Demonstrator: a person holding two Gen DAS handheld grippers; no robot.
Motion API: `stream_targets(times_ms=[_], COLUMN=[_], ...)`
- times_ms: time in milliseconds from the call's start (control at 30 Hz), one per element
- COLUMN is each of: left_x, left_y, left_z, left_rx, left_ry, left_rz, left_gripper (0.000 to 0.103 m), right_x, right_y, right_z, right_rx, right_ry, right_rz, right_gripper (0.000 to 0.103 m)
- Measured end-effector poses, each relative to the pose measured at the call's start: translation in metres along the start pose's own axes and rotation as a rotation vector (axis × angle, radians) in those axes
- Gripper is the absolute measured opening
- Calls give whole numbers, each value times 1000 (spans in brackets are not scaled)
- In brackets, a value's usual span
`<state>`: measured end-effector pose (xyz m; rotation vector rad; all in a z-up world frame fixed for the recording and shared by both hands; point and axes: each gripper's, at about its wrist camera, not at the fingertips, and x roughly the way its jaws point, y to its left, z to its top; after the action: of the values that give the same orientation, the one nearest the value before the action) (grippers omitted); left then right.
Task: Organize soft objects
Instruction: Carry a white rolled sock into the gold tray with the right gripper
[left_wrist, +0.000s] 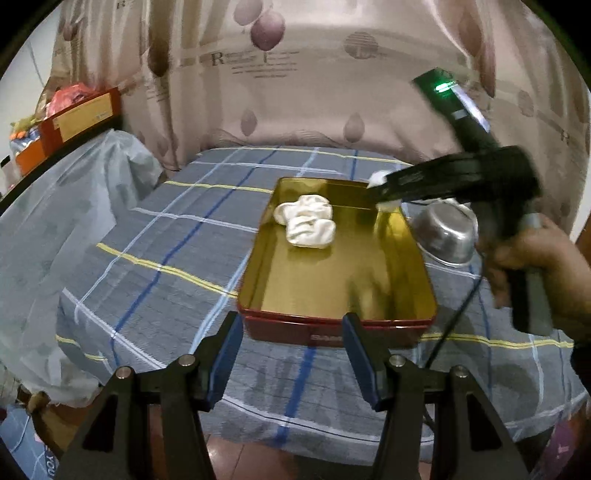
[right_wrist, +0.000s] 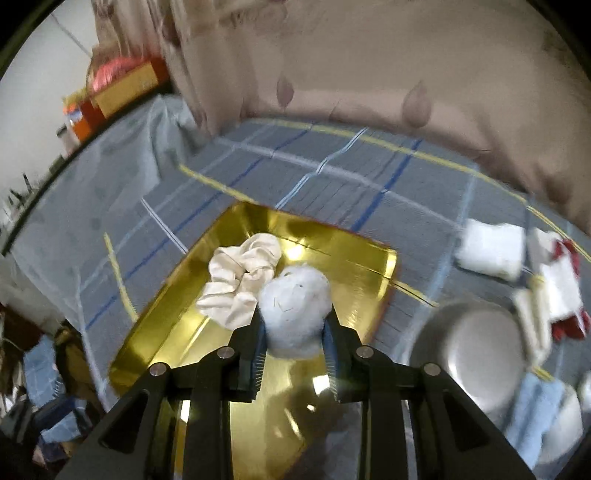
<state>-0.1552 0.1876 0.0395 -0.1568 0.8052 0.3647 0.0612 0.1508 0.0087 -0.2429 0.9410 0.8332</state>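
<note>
The fluffy ball (right_wrist: 294, 311), pinched between the right gripper (right_wrist: 294, 347) fingers, hangs over the tin (right_wrist: 369, 258) already holding a cream cloth (right_wrist: 240, 280) just ahead-left, while folded cloths (right_wrist: 491, 251) wait to its right and the left gripper (left_wrist: 291, 354) hovers wide open, empty.

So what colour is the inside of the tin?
Shiny gold inside the tin, clearest in the right wrist view.

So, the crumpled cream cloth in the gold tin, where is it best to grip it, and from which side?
Probably from above, on the raised folds in the middle of the cloth. It lies bunched and low on the floor of the tin, whose walls block a sideways approach. The left gripper is open and free; the right gripper already holds a white ball.
</note>
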Motion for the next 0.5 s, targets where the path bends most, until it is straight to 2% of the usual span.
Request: stream_targets(times_ms=[200, 500], left_x=[5, 8], left_y=[17, 13], left_z=[2, 0], left_rx=[-60, -41], left_ry=[31, 45], left_rz=[-6, 4], left_gripper=[57, 57], right_x=[46, 65], right_y=[7, 6], right_z=[12, 21], right_rx=[-29, -11], right_ry=[112, 122], right_rz=[-38, -65], right_gripper=[26, 32])
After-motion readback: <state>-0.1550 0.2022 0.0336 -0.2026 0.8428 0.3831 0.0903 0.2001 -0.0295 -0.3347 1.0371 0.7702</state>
